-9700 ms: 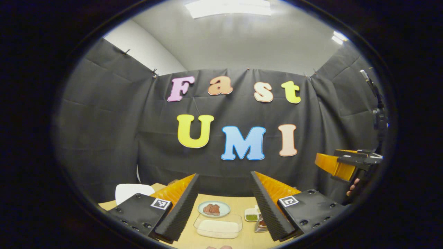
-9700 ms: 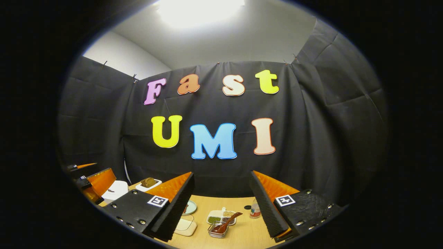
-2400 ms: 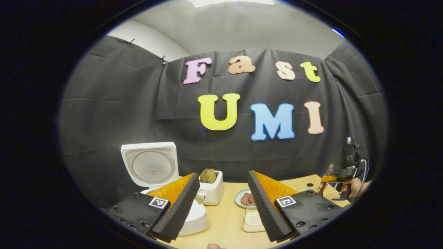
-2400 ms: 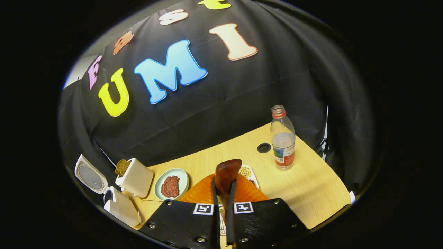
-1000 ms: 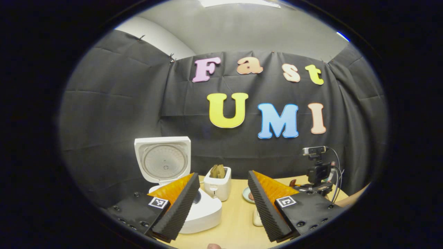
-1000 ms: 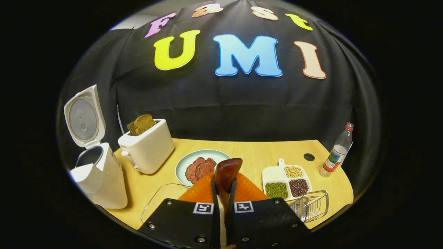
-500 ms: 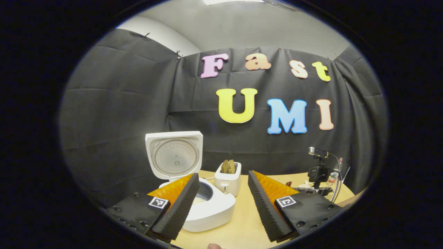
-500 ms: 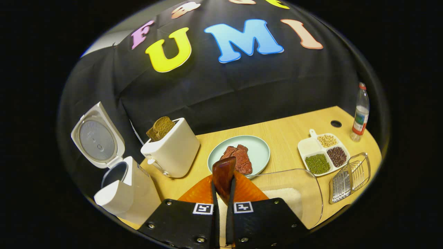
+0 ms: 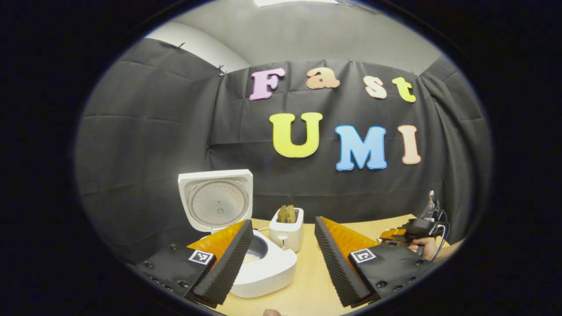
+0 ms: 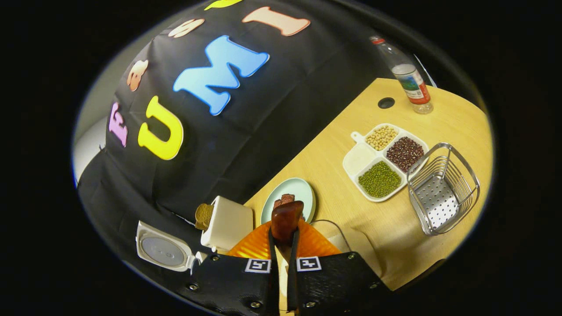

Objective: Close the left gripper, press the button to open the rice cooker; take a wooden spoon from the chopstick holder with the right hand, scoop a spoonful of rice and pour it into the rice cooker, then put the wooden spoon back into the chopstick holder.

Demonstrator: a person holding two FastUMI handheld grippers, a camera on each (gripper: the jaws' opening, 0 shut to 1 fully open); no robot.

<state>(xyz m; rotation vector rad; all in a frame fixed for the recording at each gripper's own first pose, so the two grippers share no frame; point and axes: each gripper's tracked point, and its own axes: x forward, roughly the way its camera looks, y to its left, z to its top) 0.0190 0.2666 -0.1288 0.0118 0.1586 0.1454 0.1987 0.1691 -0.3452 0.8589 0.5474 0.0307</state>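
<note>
Left gripper view: left gripper (image 9: 281,250) low over the near edge of the bench (image 9: 307,285), jaws spread wide with nothing between them. Rice cooker (image 9: 259,267) on the bench at near left, partly behind the left finger, lid (image 9: 216,199) swung up and standing upright at its far side, pot open with something pale inside, possibly rice, too small to be sure. Toaster (image 9: 286,228) just beyond the cooker toward the middle, bread slices (image 9: 287,213) poking from its top. Right gripper (image 9: 401,232) at far right, held in a hand (image 9: 422,243), cable looping off its back. Right gripper view: tilted hard, so the bench slopes up to the right. Right gripper (image 10: 282,252) with jaws pressed together on the wooden spoon (image 10: 285,221), bowl of the spoon sticking out just past the fingertips. Clear container of rice (image 10: 347,243) right beside the jaws, near side. Pale green plate (image 10: 303,193) with meat just beyond the spoon bowl; toaster (image 10: 228,221) to its left; open rice cooker lid (image 10: 163,250) farther left at the lower edge. Divided dish (image 10: 382,160) of beans farther right, chopstick holder (image 10: 441,188), a wire basket, just beside it and standing clear of the spoon. Water bottle (image 10: 408,79) at the far right corner, near a round hole (image 10: 386,102) in the benchtop.
</note>
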